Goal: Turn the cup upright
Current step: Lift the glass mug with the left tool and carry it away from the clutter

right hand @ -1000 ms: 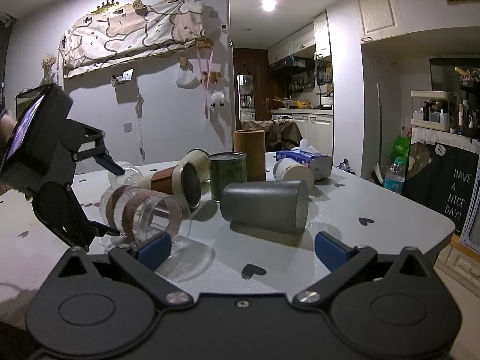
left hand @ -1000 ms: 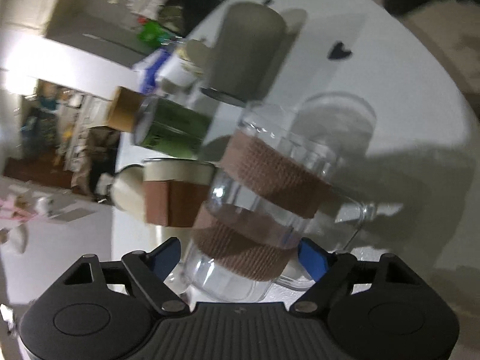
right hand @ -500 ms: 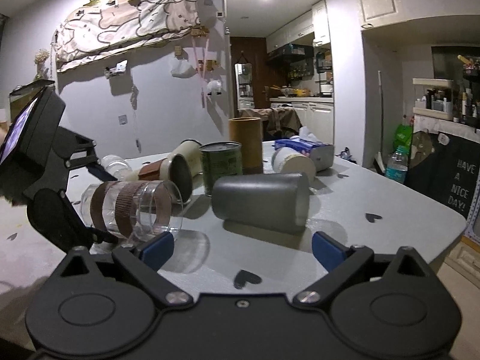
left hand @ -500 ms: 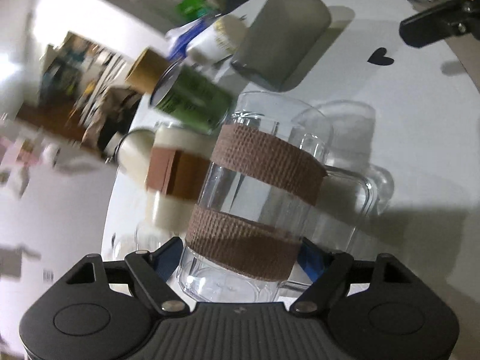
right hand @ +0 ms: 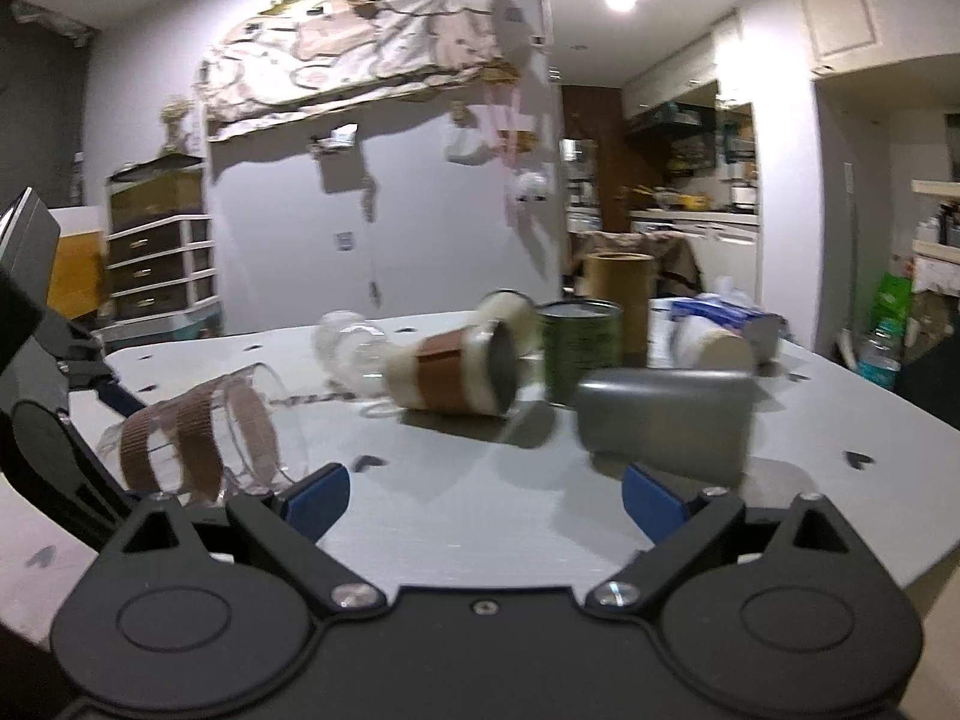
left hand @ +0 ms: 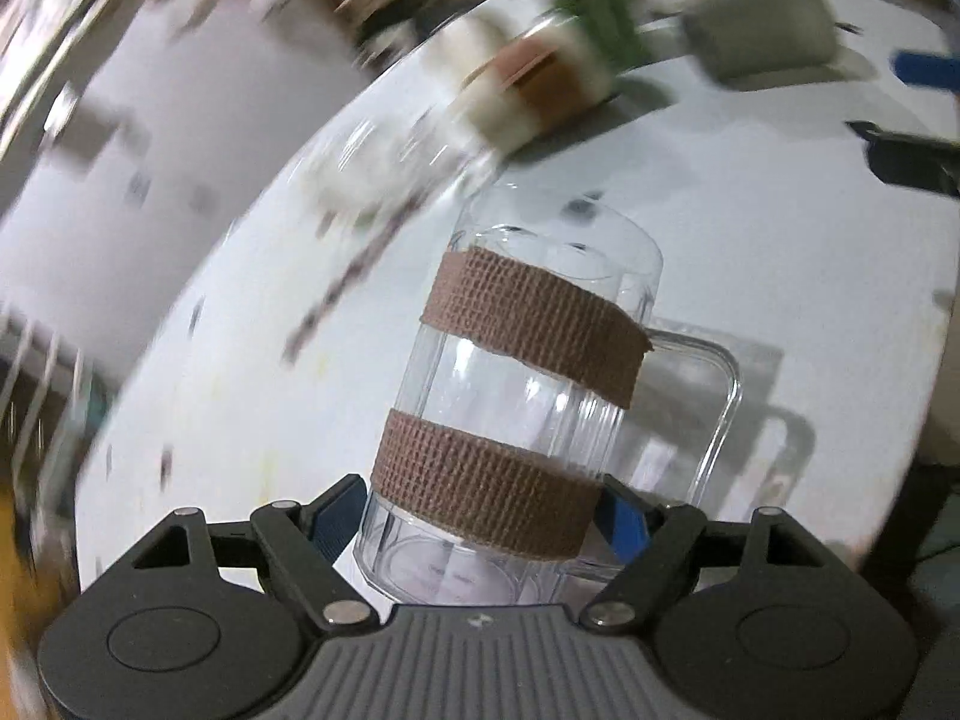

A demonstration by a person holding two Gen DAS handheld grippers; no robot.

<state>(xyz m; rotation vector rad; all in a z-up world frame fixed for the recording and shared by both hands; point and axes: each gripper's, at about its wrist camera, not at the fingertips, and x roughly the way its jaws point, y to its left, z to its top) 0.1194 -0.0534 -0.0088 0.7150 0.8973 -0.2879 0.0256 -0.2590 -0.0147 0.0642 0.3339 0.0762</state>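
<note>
A clear glass mug [left hand: 528,396] with two brown bands and a handle on its right sits between the blue pads of my left gripper [left hand: 480,519], which is shut on its base end. In the right wrist view the mug [right hand: 198,432] is lifted at the left and tilted, its open mouth pointing right and a little up, held by the left gripper [right hand: 114,402]. My right gripper [right hand: 486,492] is open and empty, low over the white table [right hand: 456,498].
Behind on the table lie a grey cup [right hand: 666,420] on its side, a cream cup with a brown sleeve [right hand: 450,372] on its side, a clear cup [right hand: 348,342], a green can [right hand: 579,348], a tan tube [right hand: 618,294] and a tissue box [right hand: 726,318].
My left gripper has swung round with the mug, tilting its mouth upward and carrying it left. The right gripper's view has shifted to the left.
</note>
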